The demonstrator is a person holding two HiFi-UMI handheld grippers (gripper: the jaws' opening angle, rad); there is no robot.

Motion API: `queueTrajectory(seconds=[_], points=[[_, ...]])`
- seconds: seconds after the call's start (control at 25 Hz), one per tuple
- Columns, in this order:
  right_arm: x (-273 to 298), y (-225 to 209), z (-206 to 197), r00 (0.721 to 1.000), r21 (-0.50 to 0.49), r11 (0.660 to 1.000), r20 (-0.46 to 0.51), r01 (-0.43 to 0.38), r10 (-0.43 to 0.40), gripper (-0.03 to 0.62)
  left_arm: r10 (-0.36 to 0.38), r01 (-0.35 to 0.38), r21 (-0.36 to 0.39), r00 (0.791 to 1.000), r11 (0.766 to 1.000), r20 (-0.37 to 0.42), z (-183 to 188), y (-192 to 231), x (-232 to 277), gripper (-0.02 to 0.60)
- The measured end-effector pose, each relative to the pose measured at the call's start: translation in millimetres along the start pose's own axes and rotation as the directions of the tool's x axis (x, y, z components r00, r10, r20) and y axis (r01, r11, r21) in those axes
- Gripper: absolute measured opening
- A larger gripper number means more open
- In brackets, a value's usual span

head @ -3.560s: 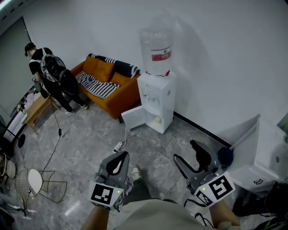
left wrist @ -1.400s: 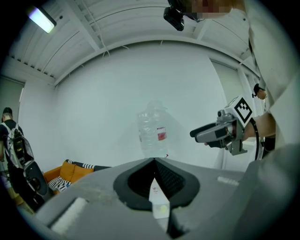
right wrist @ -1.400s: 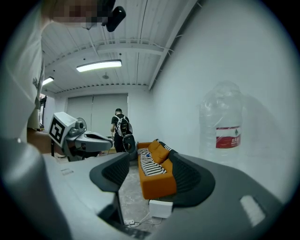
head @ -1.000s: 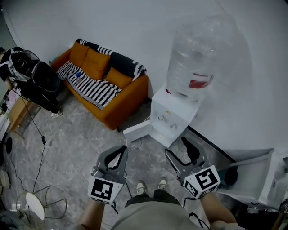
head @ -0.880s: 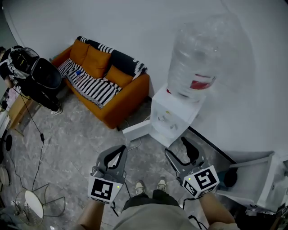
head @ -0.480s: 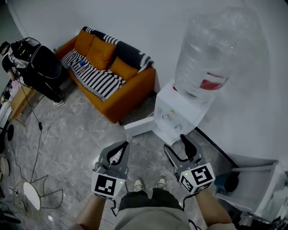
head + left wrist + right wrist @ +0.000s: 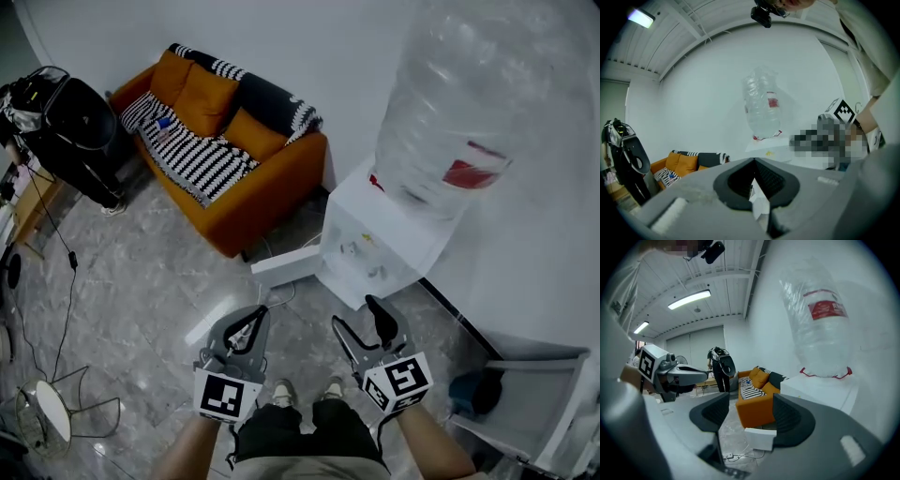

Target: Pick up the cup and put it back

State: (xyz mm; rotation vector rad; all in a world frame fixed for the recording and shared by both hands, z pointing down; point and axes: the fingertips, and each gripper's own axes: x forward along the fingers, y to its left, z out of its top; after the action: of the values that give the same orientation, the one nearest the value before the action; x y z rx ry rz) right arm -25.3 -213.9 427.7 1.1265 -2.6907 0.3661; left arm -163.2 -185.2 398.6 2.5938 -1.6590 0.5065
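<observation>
Hovering side by side over the grey marble floor (image 7: 159, 281), just short of the white water dispenser (image 7: 384, 253) with its lower door (image 7: 286, 265) swung open, the left gripper (image 7: 255, 313) has its jaws pressed together on nothing, while the right gripper (image 7: 358, 317) holds its jaws apart and empty. The cup cannot be made out in any view.

White wall (image 7: 281, 37); grey marble floor (image 7: 141, 281); orange sofa (image 7: 272, 187) with striped throw (image 7: 187, 155); water dispenser (image 7: 384, 248) against wall.
</observation>
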Motion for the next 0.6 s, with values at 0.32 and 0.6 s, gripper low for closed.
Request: queueTrajectory(seconds=[0.32, 0.6], points=[[48, -22, -102, 0.999, -0.011, 1.000, -0.037, 0.005, -0.005, 0.293, -0.024, 0.023, 0.026, 0.999, 0.999, 0.032, -89, -10, 41, 0.002], [91, -44, -200, 0.998, -0.006, 1.000, -0.062, 0.020, -0.020, 0.293, -0.041, 0.041, 0.006, 0.999, 0.999, 0.011, -195, -14, 79, 0.002]])
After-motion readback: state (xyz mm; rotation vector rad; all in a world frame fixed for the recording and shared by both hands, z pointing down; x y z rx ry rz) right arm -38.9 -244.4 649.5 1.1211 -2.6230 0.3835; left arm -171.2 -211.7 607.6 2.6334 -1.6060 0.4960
